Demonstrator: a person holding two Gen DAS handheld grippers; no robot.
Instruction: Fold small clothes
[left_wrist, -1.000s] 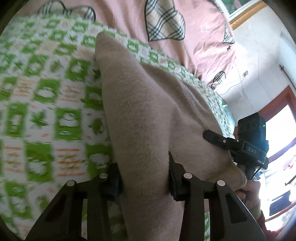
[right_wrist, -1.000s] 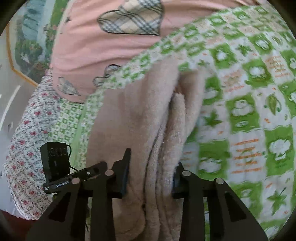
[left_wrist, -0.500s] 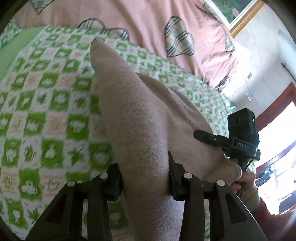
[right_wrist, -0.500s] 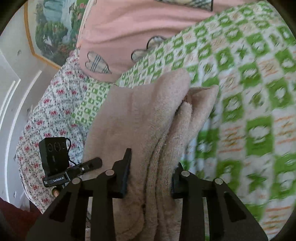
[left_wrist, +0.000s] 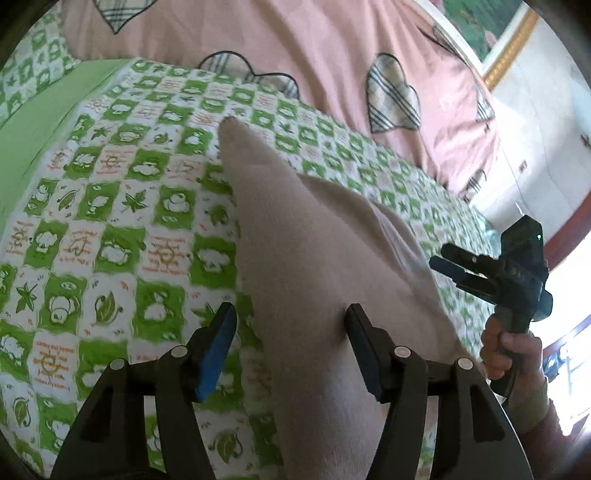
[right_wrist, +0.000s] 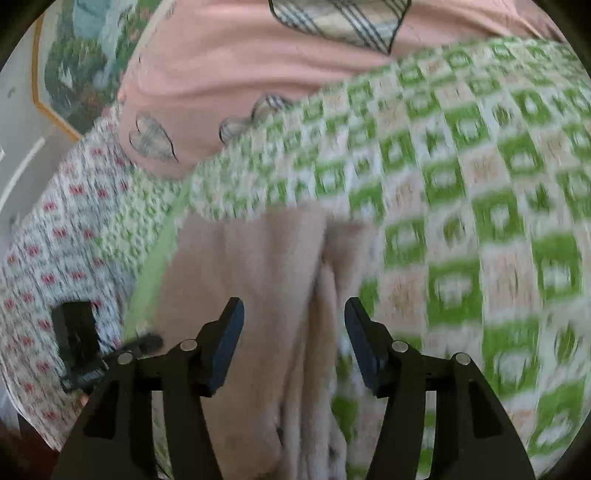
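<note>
A beige knitted garment (left_wrist: 306, 251) lies folded lengthwise on the green checked bedspread (left_wrist: 110, 229). My left gripper (left_wrist: 290, 332) straddles its near end. The jaws are opening; the left pad stands clear of the cloth and the right pad only brushes it. In the right wrist view, which is blurred, the same garment (right_wrist: 258, 280) runs between the fingers of my right gripper (right_wrist: 293, 332). Those jaws are opening too, with a gap on each side of the cloth. From the left wrist the right gripper (left_wrist: 480, 273) shows at the garment's far side, held in a hand (left_wrist: 513, 347).
A pink quilt with plaid hearts (left_wrist: 332, 66) is bunched along the far side of the bed. A floral sheet (right_wrist: 55, 258) covers the bed's edge to the left in the right wrist view. A framed picture (right_wrist: 74, 66) hangs on the wall, and a bright doorway (left_wrist: 569, 302) is at the right.
Both grippers were shut on the garment; now both stand apart from it and the cloth rests on the bedspread. The left gripper has shifted along the bed.
</note>
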